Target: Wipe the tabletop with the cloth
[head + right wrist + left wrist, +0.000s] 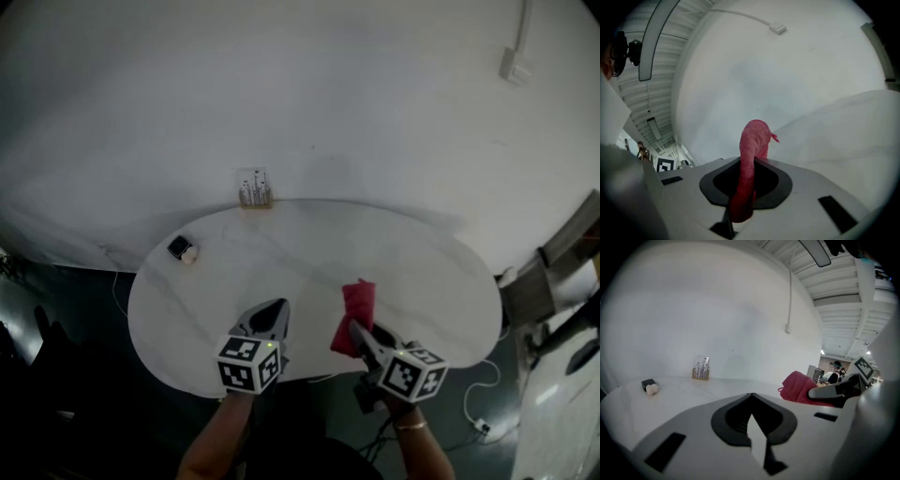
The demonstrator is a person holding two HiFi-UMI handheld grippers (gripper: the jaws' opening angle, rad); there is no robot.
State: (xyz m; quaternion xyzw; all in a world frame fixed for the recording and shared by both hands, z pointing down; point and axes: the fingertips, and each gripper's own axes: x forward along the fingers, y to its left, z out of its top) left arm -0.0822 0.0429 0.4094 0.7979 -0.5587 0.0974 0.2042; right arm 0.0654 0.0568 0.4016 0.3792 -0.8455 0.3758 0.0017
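Observation:
A red cloth [354,315] is pinched in my right gripper [357,330] over the near right part of the white oval tabletop [422,272]. In the right gripper view the cloth [751,161] rises bunched from between the closed jaws. My left gripper [275,316] hovers over the table's near edge, shut with nothing in it; in its own view the jaws meet in a thin line [751,420]. The left gripper view also catches the cloth [799,386] and the right gripper's finger off to the right.
A small rack of metal pieces [254,192] stands at the table's far edge by the white wall. A black-and-white small object [182,249] lies at the left side. A cable and plug [480,424] lie on the dark floor at right.

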